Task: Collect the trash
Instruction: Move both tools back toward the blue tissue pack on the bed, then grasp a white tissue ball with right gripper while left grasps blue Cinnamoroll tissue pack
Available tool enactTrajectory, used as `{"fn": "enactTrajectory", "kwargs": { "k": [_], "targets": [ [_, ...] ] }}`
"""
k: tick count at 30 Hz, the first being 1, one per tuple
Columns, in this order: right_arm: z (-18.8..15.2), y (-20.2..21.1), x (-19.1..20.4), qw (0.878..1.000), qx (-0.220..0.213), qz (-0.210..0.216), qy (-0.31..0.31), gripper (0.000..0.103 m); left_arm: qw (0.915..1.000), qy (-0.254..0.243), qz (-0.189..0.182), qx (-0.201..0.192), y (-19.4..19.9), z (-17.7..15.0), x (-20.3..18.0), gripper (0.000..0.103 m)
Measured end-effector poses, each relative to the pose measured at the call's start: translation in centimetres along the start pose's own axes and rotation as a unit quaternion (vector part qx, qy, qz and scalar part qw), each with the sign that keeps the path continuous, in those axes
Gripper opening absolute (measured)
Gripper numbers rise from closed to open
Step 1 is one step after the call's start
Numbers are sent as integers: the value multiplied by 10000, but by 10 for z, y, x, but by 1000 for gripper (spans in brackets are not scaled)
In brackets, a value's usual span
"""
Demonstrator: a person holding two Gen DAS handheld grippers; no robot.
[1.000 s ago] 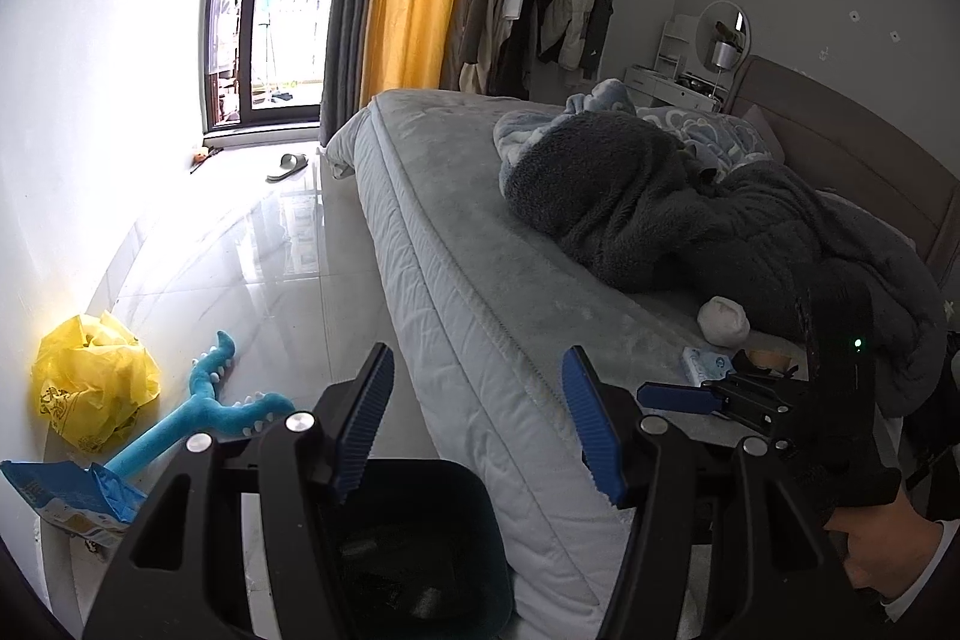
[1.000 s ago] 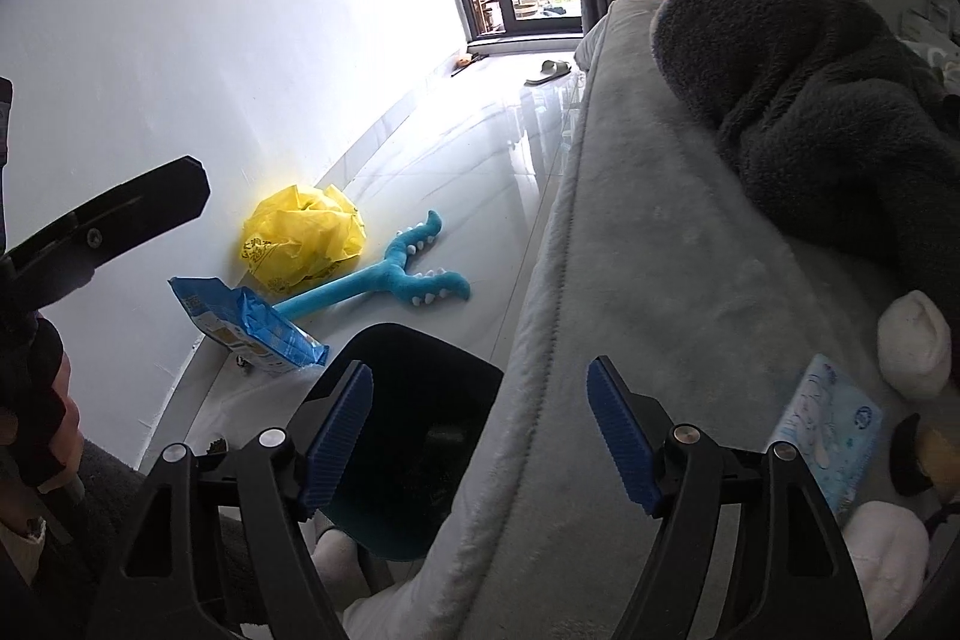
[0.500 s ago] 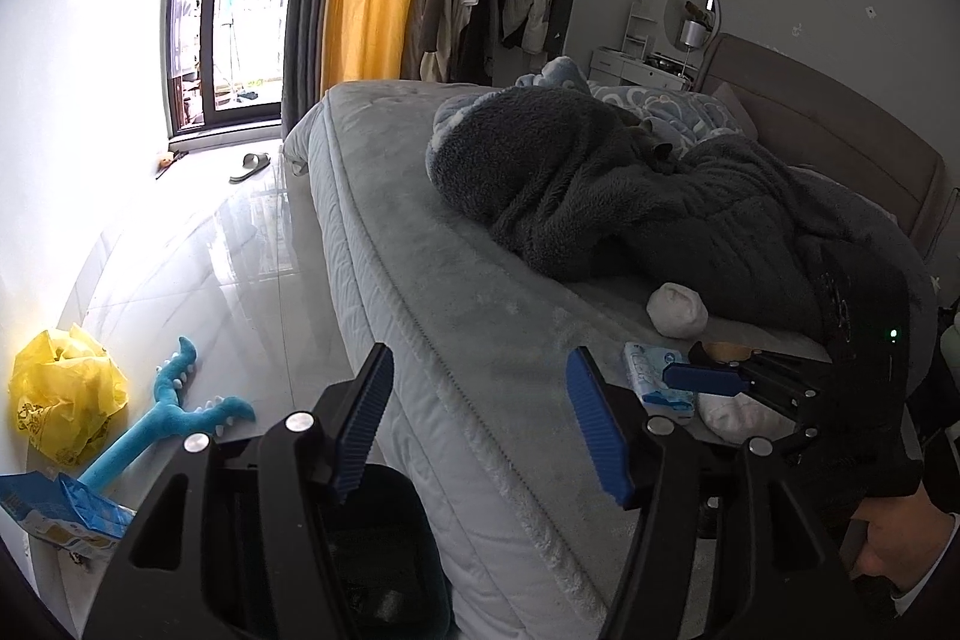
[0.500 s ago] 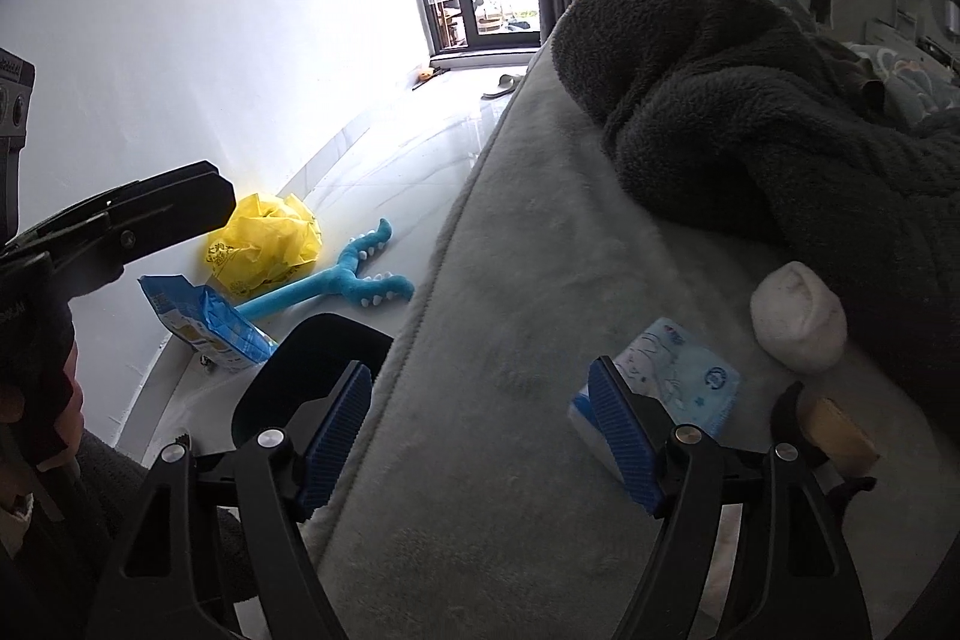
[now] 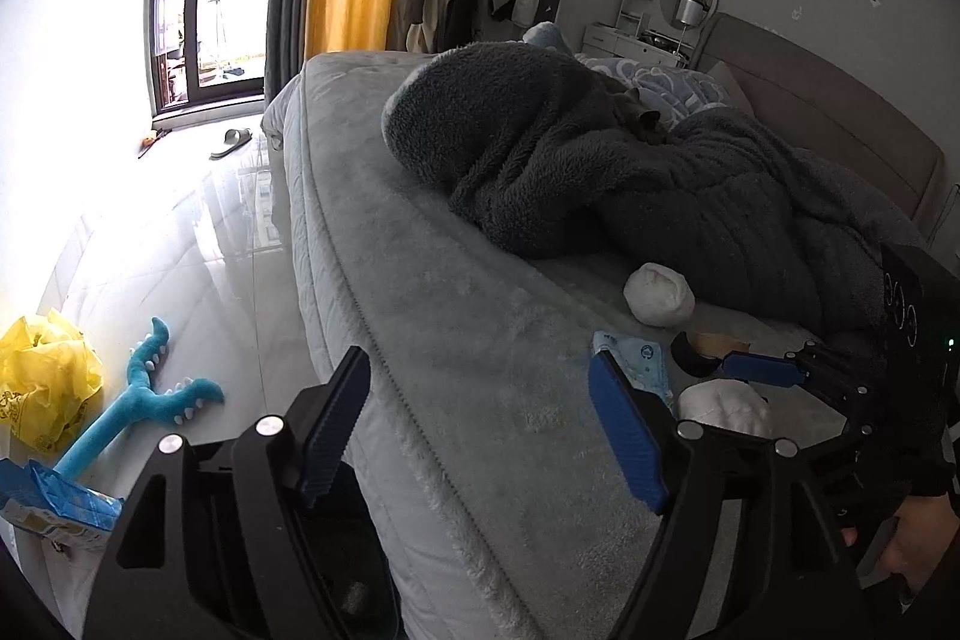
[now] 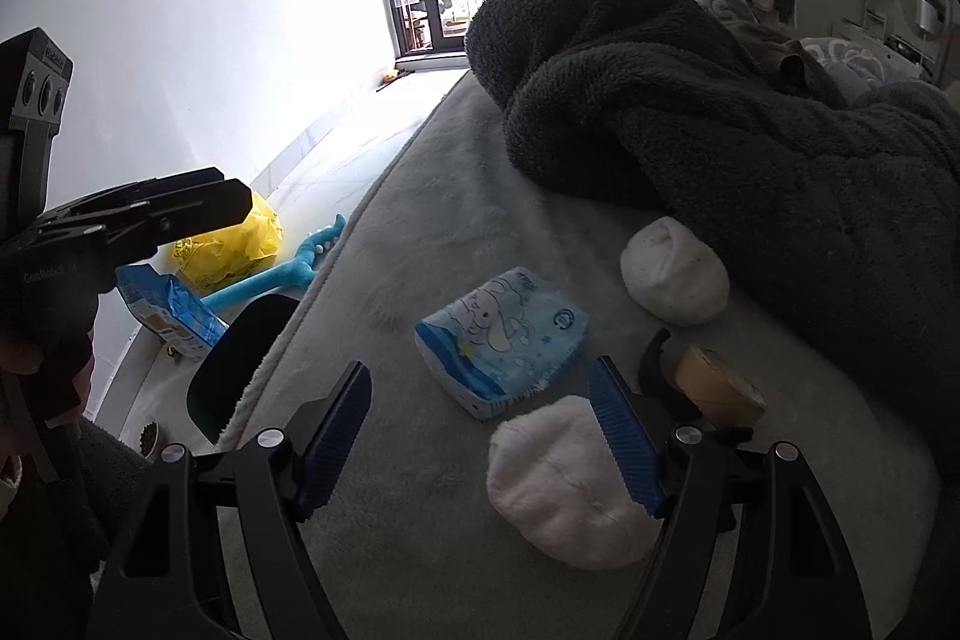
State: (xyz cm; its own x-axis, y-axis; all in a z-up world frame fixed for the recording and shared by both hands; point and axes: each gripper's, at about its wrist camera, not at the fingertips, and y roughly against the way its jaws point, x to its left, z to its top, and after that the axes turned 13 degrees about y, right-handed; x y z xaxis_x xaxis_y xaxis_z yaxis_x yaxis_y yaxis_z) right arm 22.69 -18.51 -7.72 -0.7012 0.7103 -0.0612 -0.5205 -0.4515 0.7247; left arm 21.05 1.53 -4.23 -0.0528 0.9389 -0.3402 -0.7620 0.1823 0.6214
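On the grey bed [image 6: 420,550] lie a blue tissue pack [image 6: 501,331], two white wads, one near [image 6: 558,499] and one far [image 6: 675,271], and a brown cardboard piece [image 6: 717,388] with a black item beside it. My right gripper [image 6: 480,445] is open just above the bed, short of the tissue pack and near wad. My left gripper [image 5: 480,427] is open and empty over the bed's edge; the tissue pack [image 5: 636,364] lies past its right finger. A dark trash bin [image 6: 240,364] stands on the floor by the bed.
A yellow plastic bag [image 5: 42,388], a blue toy [image 5: 138,418] and a blue packet [image 5: 54,502] lie on the tiled floor by the white wall. A dark fleece blanket [image 6: 720,112] is heaped on the bed. A slipper [image 5: 231,142] lies near the window.
Both grippers have swung right, from above the bin and floor to over the bed. The right gripper has closed in on the tissue pack and wads. Both stay open.
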Motion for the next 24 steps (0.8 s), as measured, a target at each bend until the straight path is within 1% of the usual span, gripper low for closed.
{"fn": "enactTrajectory", "kwargs": {
  "k": [4, 11, 15, 18, 19, 20, 22, 23, 24],
  "targets": [
    [-12, 2, -7, 9999, 131, -101, 43, 76, 9999, 21, -95, 85, -10, -1, -12, 82],
    [-30, 4, -11, 9996, 231, -92, 147, 76, 9996, -65, -179, 213, -27, -7, -31, 87],
    [-37, 0, -12, 9990, 326, -160, 279, 76, 9988, -45, -288, 387, -38, -12, -39, 90],
    [-41, -2, -13, 9982, 393, -232, 384, 75, 9984, -111, -296, 471, -44, -15, -45, 91],
    [-42, -3, -13, 9979, 411, -262, 417, 74, 9982, -140, -299, 493, -46, -16, -47, 91],
    [-43, -2, -13, 9977, 421, -299, 447, 68, 9980, -157, -314, 523, -47, -17, -49, 92],
    [-45, -2, -14, 9972, 427, -370, 494, 62, 9975, -177, -347, 589, -52, -20, -52, 92],
    [-46, -1, -14, 9969, 423, -417, 518, 54, 9973, -192, -352, 612, -54, -22, -54, 92],
    [-46, 0, -15, 9966, 422, -465, 540, 48, 9971, -222, -359, 637, -57, -23, -56, 92]
  ]
}}
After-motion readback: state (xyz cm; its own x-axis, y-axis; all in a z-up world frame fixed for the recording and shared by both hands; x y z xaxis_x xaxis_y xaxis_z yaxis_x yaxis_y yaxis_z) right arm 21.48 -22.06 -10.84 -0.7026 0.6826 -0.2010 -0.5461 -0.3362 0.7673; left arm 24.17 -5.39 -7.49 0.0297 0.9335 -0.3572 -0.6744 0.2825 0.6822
